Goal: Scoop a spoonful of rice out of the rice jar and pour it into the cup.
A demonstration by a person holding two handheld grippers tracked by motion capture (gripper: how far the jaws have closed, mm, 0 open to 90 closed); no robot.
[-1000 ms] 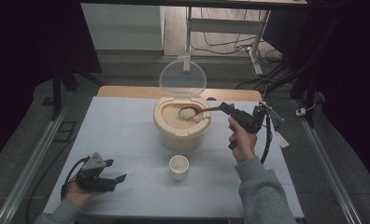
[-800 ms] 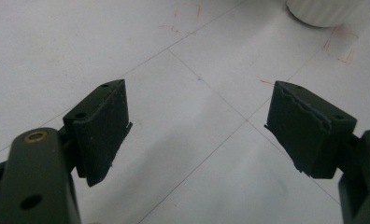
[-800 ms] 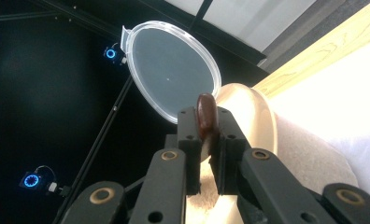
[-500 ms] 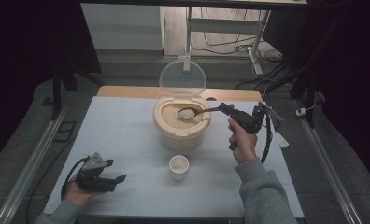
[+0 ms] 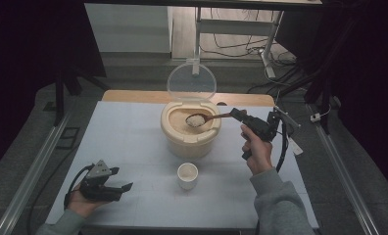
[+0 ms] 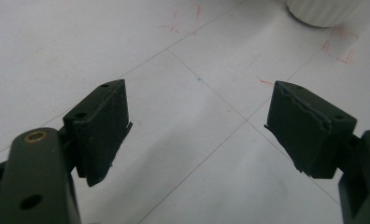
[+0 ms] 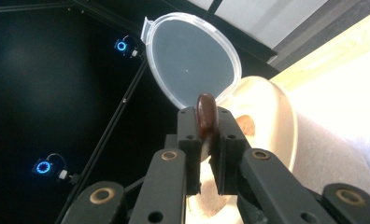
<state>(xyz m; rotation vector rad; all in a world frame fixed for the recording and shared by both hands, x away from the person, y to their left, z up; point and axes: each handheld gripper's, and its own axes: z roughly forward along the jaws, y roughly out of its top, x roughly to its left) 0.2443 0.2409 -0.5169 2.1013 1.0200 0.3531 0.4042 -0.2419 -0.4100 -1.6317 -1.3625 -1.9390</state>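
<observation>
Wooden spoon [image 5: 209, 118]: bowl heaped with white rice, held over the open mouth of the beige rice container [image 5: 191, 139], inside its rim; handle runs out past the rim toward the person's right. In the right gripper view the spoon's handle end [image 7: 205, 112] stands up between the pads.

Right gripper [image 5: 238, 114]: jaws clamped tight on the spoon handle, just beside the container's right edge.

Container: stands mid-table toward the far edge, its clear lid [image 5: 191, 81] tipped up behind it.

White cup [image 5: 187, 175]: upright, near side of the container, a small gap between them.

Left gripper [image 5: 126, 187]: near-left part of the table [image 5: 123, 127], jaws spread wide with nothing between them; bare tabletop ahead of it, the cup's base [image 6: 324, 10] farther off.

Open room: broad bare surface left of the container; narrower strip on the right, up to the table edge.
</observation>
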